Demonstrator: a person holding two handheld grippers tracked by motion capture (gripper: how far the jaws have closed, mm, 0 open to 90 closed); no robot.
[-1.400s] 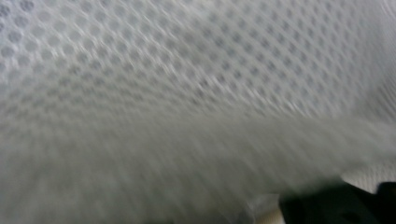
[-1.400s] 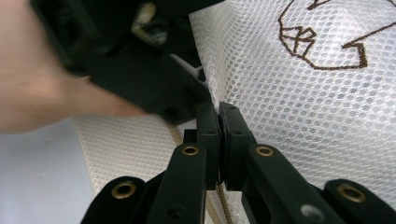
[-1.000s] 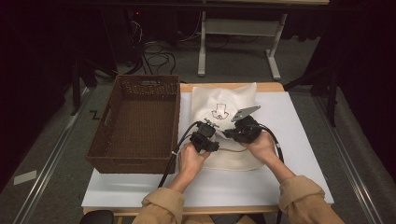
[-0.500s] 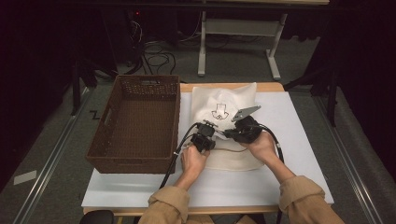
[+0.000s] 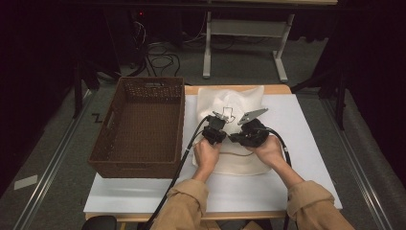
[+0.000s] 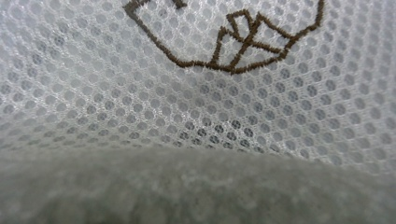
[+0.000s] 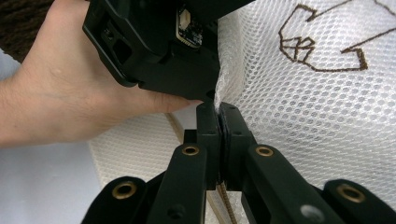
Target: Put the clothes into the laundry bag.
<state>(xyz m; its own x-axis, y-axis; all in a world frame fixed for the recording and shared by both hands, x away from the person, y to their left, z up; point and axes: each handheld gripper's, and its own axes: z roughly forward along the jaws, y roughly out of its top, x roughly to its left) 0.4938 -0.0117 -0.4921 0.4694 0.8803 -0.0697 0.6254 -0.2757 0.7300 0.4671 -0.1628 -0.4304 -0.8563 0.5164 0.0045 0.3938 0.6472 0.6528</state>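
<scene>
White mesh bag [image 5: 234, 129] lies flat on the white table top [image 5: 306, 139], centre of the work area, just right of the brown wicker basket [image 5: 139, 127] and apart from it. Both grippers sit on the bag's middle, close together, almost touching.

Right gripper [image 7: 218, 109]: jaws fully closed, a thin fold of mesh pinched between the pads. The fold rises out of the jaws and runs up beside the black body of the other gripper. Hold looks like an anchor, keeping one layer lifted so the other gripper can take a neighbouring one.

Left gripper [image 5: 214, 135]: jaws have just been closing and now read as shut. Its own view is pressed right against the mesh, blurred grey fabric across the bottom, so the jaws themselves cannot be seen there; from the closeness I judge it has cloth in its grip, but cannot confirm it.

Likely purpose: 2 pinches side by side, to part the bag's layers or lift it toward the basket.

Materials: bag is open honeycomb netting, soft, slack, creasing easily; dark brown stitched line emblem [image 7: 322, 46] on its face; a tan cord [image 7: 175, 128] along one edge. Basket is stiff woven wicker, rectangular, with handle slots. Gripper jaws are hard black plastic with brass rivets.
</scene>
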